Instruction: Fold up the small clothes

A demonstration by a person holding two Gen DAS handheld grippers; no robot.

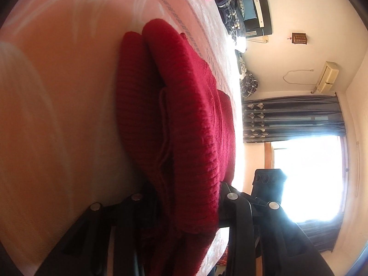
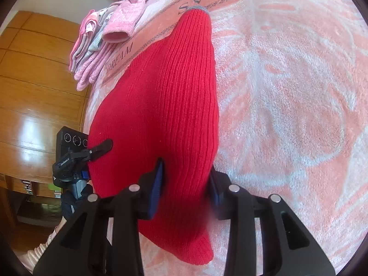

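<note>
The right gripper (image 2: pixel 185 181) has its jaws closed on a thick bunch of the red knit sweater (image 2: pixel 161 105), the blue pads pressing the fabric from both sides at about 6 o'clock in the right wrist view. The left gripper (image 1: pixel 186 197) likewise pinches the same garment, several layers of dark red knit caught between its jaws at 6 o'clock of its own view; its black tip also shows at 9 o'clock in the right wrist view, biting the sweater's edge. From the grips the red knit sweater runs away toward 12 o'clock across the bed, over the pink patterned blanket (image 2: pixel 287 115), ending in a narrow grey-trimmed cuff or hem near the blanket's lettered border. In the left wrist view it appears doubled, with two rounded folded lobes lying side by side, so I judge at least one fold is already made and the garment is being carried over or pressed for a further fold. Left to do, as I read it: lay the held edge down, release, and smooth it. A stack of pink folded clothes (image 2: pixel 101 43) sits at 10 o'clock near the bed's edge, suggesting other items are done; whether more remain cannot be told.
</note>
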